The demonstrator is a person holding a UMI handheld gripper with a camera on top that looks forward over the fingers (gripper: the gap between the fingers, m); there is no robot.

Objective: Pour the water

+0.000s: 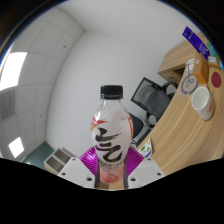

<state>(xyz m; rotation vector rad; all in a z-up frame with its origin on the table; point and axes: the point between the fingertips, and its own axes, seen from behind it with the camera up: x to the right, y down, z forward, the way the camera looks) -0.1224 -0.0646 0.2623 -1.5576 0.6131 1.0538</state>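
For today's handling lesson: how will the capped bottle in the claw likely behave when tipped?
The bottle looks like thin plastic, so it may flex under the claw. The label could be slick. With the black cap on, nothing should spill.

My tongs hold up a clear plastic bottle with a black cap [110,125]; its white label [110,142] carries big black brush-style characters with a red mark, none of which I can read.

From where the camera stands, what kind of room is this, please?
Probably an office or lab: a black office chair beside a curved wooden desk, white walls, cups on the desk. The tongs hold a white-capped bottle.
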